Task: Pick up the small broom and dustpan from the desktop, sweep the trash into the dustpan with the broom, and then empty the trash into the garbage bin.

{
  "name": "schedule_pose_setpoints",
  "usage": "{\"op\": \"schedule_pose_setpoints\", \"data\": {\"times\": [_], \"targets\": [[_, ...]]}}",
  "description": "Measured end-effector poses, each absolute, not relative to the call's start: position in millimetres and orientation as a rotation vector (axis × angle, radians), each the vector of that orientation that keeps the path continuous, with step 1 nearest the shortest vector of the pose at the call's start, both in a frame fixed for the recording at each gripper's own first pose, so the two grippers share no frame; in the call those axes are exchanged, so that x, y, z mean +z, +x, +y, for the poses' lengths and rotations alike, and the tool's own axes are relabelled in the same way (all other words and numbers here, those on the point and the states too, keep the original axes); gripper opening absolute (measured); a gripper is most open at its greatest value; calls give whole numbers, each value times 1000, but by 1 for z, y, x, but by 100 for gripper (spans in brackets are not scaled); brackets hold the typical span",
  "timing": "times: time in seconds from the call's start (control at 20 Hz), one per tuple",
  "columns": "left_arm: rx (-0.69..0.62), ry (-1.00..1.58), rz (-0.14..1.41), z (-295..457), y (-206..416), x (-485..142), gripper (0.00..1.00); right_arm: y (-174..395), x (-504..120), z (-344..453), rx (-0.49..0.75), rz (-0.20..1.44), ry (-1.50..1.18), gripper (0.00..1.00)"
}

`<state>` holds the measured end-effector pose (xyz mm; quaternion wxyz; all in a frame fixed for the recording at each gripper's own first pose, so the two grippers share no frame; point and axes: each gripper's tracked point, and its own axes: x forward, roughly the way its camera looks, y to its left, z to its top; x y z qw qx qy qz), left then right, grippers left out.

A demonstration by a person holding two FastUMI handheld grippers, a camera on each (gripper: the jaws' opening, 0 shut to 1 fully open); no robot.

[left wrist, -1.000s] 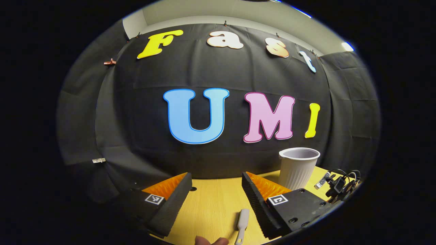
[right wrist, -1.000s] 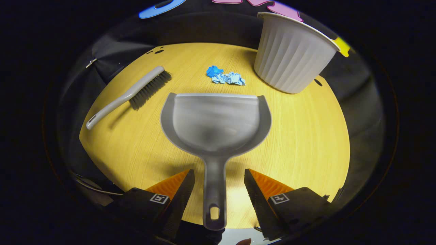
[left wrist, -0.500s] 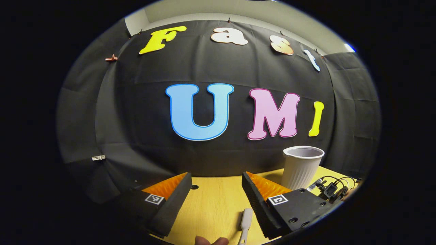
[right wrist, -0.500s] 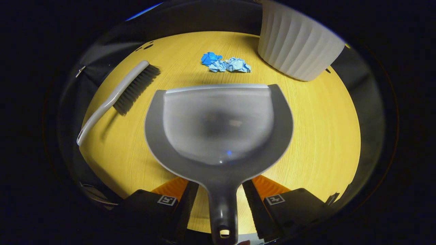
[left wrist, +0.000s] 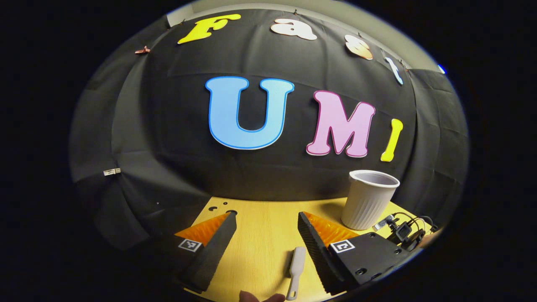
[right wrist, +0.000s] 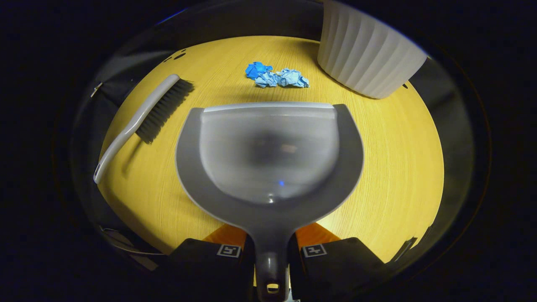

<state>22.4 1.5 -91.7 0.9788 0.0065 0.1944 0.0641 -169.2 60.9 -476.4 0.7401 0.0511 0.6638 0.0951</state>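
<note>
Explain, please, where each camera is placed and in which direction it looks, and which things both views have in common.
Left gripper view: rides on the left gripper, low over the table, facing the booth wall; its open fingers and a fingertip show.
Right gripper view: rides on the right gripper, looking down along the dustpan toward the blue trash; its fingers press the dustpan handle.
Shared: the broom, the white bin and the table.
</note>
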Motion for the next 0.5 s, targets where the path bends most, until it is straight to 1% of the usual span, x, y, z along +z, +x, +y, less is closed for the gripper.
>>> {"op": "schedule_pose_setpoints", "data": {"times": [0.05,0.1,0.15,0.35,0.5], "targets": [[120,22,412,-2,24,-98,95,-168,-476,61,216,1451,114,31],[110,25,433,-7,23,-107,95,-168,-474,60,217,1445,110,30],[99,27,455,-11,25,-113,95,-167,-473,58,222,1438,107,36],[65,11,574,-28,17,-147,96,-170,-458,44,259,1403,83,36],[4,23,670,-48,9,-176,96,-174,-448,28,261,1393,70,36]]}}
